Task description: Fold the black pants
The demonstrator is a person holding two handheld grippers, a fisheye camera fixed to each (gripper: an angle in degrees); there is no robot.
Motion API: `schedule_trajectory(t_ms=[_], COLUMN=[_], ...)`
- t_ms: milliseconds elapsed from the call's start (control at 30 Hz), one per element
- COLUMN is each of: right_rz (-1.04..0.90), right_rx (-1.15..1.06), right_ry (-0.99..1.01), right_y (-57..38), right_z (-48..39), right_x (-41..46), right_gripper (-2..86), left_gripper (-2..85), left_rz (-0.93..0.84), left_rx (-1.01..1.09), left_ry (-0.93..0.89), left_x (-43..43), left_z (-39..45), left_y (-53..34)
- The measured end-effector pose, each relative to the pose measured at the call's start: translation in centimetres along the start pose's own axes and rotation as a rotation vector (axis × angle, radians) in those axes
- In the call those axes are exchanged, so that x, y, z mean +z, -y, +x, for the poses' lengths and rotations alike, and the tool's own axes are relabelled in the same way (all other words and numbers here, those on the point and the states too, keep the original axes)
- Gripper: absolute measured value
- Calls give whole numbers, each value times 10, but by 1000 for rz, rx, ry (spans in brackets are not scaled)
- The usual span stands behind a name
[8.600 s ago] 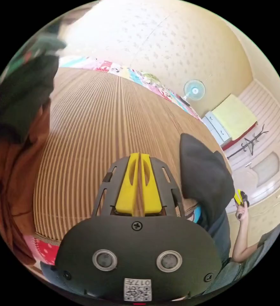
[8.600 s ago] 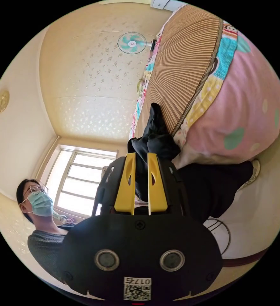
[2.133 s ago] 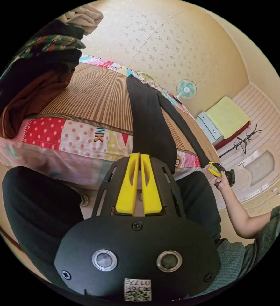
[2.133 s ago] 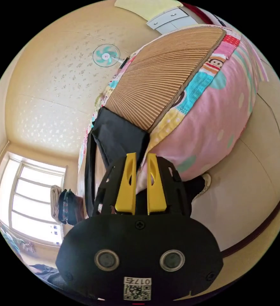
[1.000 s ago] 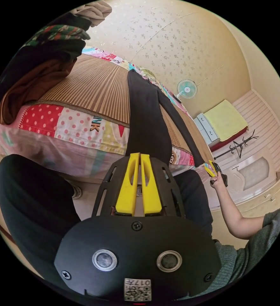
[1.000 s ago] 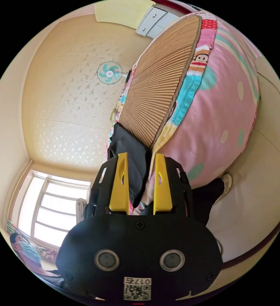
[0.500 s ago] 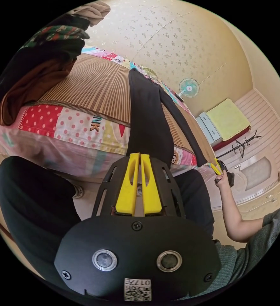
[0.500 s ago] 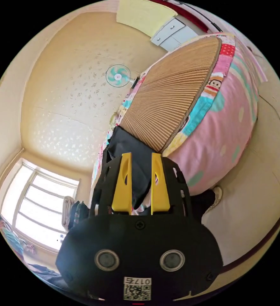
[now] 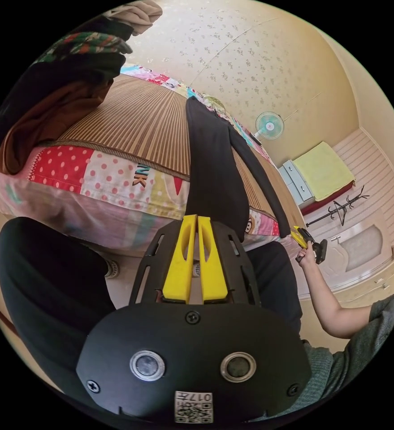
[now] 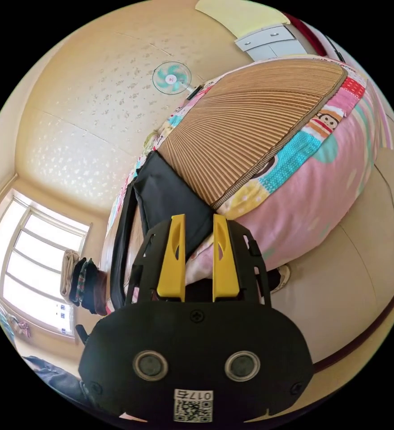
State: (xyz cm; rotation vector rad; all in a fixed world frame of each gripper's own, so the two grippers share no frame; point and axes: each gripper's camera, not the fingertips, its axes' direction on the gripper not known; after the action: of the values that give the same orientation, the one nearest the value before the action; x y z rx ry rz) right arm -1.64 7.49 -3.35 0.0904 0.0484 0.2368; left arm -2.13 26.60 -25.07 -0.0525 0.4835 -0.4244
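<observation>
Wallpapered walls and a wall fan (image 9: 269, 126) framed a bed (image 9: 116, 188) covered by a ribbed mat (image 10: 246, 130) over a patterned quilt. Black pants (image 9: 212, 165) lay lengthwise on the mat, one end hanging over the bed's near edge and the two legs spreading apart toward the far side, a layout that probably served to flatten them before the first fold.

Left claw (image 9: 196, 255), in the left gripper view, stood below the bed's edge with its yellow jaws narrow, almost meeting; the hanging pants end lay just beyond the tips, and whether any cloth was pinched could not be told. Right claw (image 10: 196, 255), in the right gripper view, hung off the bed's edge with its jaws parted and empty, the nearest corner of the pants (image 10: 170, 206) just past the tips, apparently untouched.

The left gripper view also showed the right claw (image 9: 300, 236) in the person's hand beside the other hanging end, plus a pile of clothes (image 9: 53, 103) on the bed's corner. The right gripper view added a window (image 10: 31, 268) behind the bed and the bare stretch of mat beside the pants.
</observation>
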Motion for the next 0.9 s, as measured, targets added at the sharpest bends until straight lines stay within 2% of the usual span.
schedule_trajectory(t_ms=[333,467,633,767,900], right_rz=[129,33,19,9,86], right_rx=[196,140,122,137,47], right_ry=[174,212,221,254,239], right_y=[3,7,8,9,8], right_z=[94,110,129,153,131], right_x=[-28,-18,-25,-32,-63], right_gripper=[97,108,111,51,37], left_gripper=[-10,-10,-10,-10,-10], left_rz=[-1,-17,-15,-7,9], left_rx=[1,-19,-23,-27,-18], left_ry=[-12,-25,-25,-25,-24], left_x=[4,9,10,9,8], left_z=[-4,-10,-13,-15,-16], left_y=[4,3,4,5,6])
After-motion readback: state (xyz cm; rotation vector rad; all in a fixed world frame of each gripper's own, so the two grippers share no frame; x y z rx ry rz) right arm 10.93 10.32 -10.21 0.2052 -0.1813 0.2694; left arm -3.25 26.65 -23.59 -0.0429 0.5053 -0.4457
